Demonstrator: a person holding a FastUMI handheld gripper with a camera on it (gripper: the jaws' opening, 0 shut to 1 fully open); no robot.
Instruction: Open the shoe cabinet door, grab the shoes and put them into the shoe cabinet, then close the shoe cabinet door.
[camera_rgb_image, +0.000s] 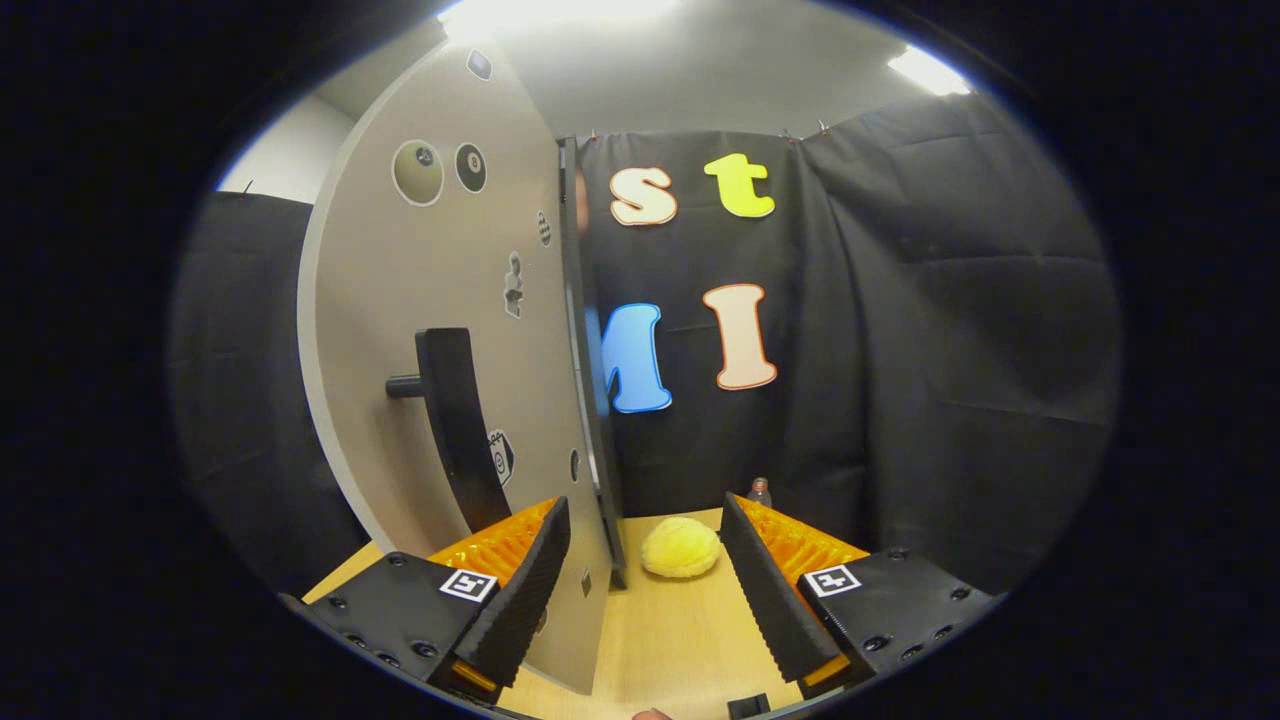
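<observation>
Standing edge-on just ahead of the gripper (645, 560), the shoe cabinet door (440, 330) swung out on the left, its pale outer face turned toward the camera and its thin dark edge (590, 400) running down between the two fingers. The fingers are spread wide apart and clamp nothing; the door's free edge passes close beside the left finger (520, 590), and whether it touches cannot be told. A black curved handle (455, 420) stands off the door face on a short peg, its lower end hidden behind the left finger. Several stickers dot the door, among them two round ones (440, 170) near the top; the smaller ones are too small to make out. The door's bottom corner reaches down to the light wooden table (680, 640). The cabinet body behind the door is hidden by the door itself.

Beyond the fingers, on the table and just right of the door's edge, lies a fluffy yellow shoe (680, 547), soft and rounded; its shape is hard to read. Behind it, against the black cloth wall (900, 350), the top of a small bottle (759, 491) peeks out beside the right finger (770, 590), the rest cut off
</observation>
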